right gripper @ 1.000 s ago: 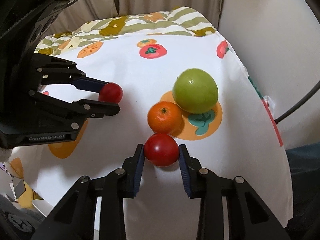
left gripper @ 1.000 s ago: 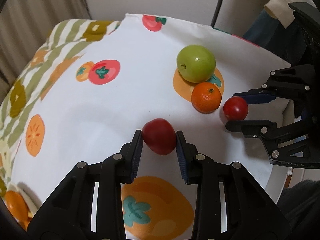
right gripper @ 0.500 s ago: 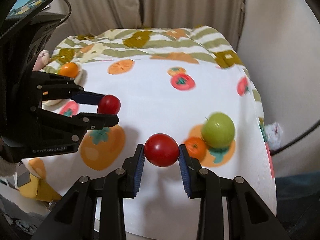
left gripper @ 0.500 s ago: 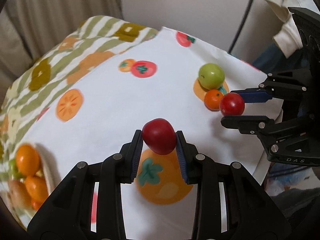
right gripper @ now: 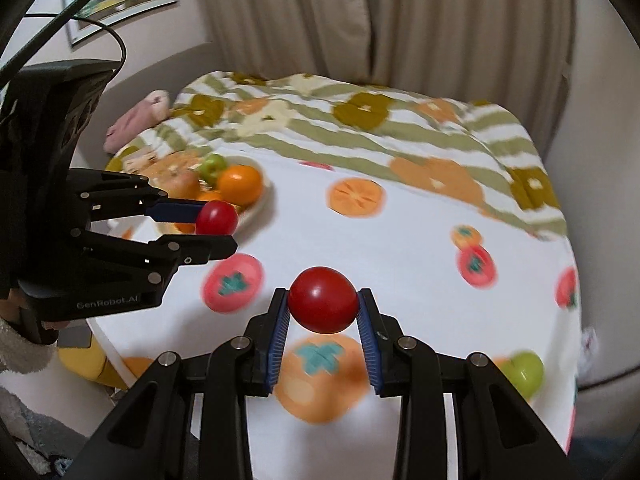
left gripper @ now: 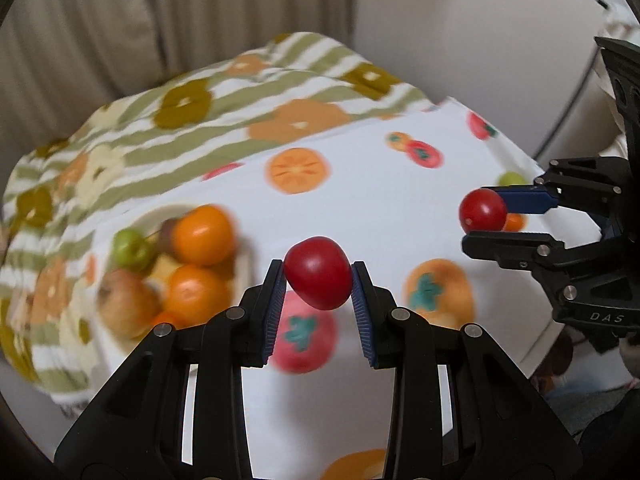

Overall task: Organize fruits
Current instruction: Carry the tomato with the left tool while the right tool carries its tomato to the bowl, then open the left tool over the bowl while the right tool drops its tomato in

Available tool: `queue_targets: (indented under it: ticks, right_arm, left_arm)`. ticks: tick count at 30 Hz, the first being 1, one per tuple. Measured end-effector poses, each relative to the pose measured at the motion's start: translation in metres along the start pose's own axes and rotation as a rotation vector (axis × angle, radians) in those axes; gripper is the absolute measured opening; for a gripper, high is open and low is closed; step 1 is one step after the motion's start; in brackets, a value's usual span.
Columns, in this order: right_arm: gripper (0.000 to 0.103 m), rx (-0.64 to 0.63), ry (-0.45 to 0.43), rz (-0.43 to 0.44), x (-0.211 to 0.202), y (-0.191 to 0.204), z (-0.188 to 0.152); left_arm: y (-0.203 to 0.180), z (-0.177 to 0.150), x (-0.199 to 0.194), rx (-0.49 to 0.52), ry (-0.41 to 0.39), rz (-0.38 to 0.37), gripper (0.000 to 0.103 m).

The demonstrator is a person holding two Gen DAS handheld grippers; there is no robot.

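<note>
My left gripper (left gripper: 319,280) is shut on a red tomato (left gripper: 319,273) and holds it above the cloth, right of a pale fruit bowl (left gripper: 245,258) with oranges, a green apple and a reddish apple. My right gripper (right gripper: 323,305) is shut on a second red tomato (right gripper: 323,299), also in the air. In the right wrist view the left gripper (right gripper: 212,225) hangs just in front of the bowl (right gripper: 262,204). A green apple (right gripper: 524,373) and an orange (left gripper: 515,222) lie near the table's right edge.
The table carries a white cloth printed with fruit (right gripper: 400,240) and a green-striped cloth (right gripper: 400,120) behind it. Curtains and a wall stand at the back. A pink object (right gripper: 132,124) lies at the far left.
Both grippers have lifted and swung left with their tomatoes, away from the green apple and orange. The fruit bowl has come into near view.
</note>
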State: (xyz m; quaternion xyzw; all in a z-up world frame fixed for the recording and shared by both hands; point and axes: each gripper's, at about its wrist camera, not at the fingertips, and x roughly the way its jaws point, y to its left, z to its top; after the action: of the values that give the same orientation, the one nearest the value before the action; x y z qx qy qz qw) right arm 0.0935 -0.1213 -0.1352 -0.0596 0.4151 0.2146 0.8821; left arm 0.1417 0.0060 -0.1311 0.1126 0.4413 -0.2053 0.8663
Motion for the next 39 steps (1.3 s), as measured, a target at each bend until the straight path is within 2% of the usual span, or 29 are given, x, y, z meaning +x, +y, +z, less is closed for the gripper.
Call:
queue_targets:
  ticks: [9, 17, 23, 26, 35, 36, 38, 39]
  right_arm:
    - [0.032, -0.091, 0.01, 0.084, 0.044, 0.051, 0.045]
    - [0.032, -0.098, 0.019, 0.119, 0.084, 0.077, 0.082]
    - [0.032, -0.069, 0.023, 0.103, 0.104, 0.085, 0.097]
    - [0.032, -0.043, 0.026, 0.087, 0.11, 0.083, 0.101]
    - [0.032, 0.019, 0.046, 0.042, 0.114, 0.074, 0.096]
    - [0.032, 0.024, 0.046, 0.041, 0.114, 0.074, 0.096]
    - [0.032, 0.036, 0.044, 0.039, 0.113, 0.073, 0.096]
    - [0.032, 0.039, 0.043, 0.038, 0.112, 0.073, 0.096]
  left_arm:
    - [0.087, -0.015, -0.002, -0.109, 0.019, 0.094, 0.037]
    - [0.13, -0.008, 0.025, -0.088, 0.042, 0.11, 0.037]
    - [0.147, 0.0, 0.051, -0.049, 0.069, 0.076, 0.037]
    - [0.147, 0.003, 0.062, -0.004, 0.08, 0.085, 0.037]
    - [0.144, 0.004, 0.081, 0.075, 0.121, 0.08, 0.038]
    - [0.144, 0.004, 0.081, 0.076, 0.122, 0.078, 0.042]
    - [0.143, 0.004, 0.08, 0.078, 0.118, 0.085, 0.07]
    - [0.143, 0.003, 0.077, 0.082, 0.101, 0.099, 0.092]
